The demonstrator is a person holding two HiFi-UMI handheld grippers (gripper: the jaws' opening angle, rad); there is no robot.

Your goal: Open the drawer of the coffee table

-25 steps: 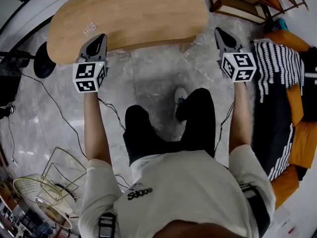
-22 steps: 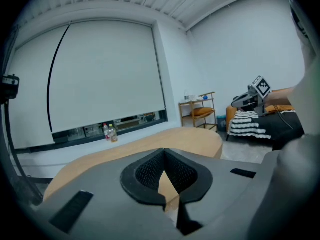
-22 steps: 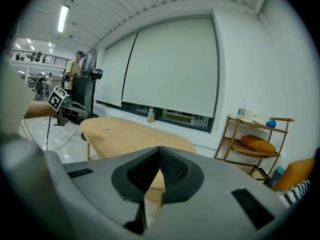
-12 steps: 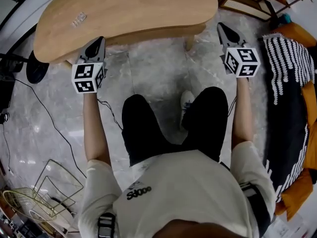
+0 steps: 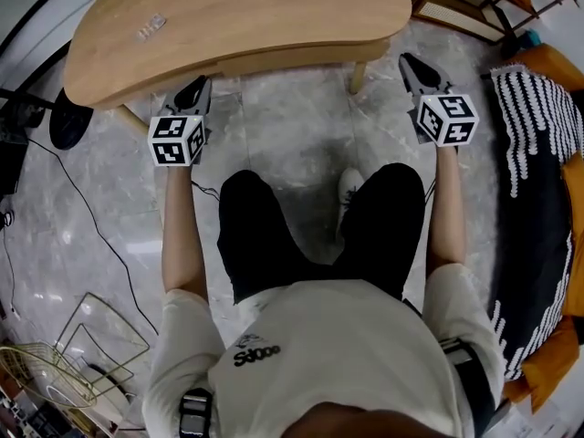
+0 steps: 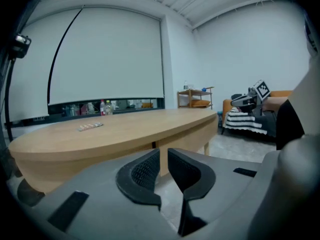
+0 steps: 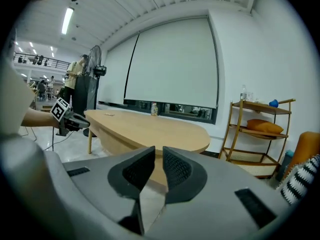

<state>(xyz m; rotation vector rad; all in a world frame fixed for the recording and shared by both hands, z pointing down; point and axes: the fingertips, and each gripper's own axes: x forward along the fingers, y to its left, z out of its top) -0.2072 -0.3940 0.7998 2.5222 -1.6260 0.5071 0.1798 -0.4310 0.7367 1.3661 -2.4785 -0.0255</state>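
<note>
Right hand-held gripper, jaws together, empty, near right-hand end of coffee table.

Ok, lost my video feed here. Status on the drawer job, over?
Left gripper fingers just cracking open, empty; right gripper all but shut, empty. Both short of coffee table, drawer front flush, untouched. Nothing in the way.

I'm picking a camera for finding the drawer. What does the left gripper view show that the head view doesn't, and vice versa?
Only the left gripper view: a dark seam in the table's front, bottles beyond it, and the left gripper's jaws, which have just been opening, nothing between. Only the head view: the person's legs and a wire basket. Both: the table, the packet on it, the right gripper.
</note>
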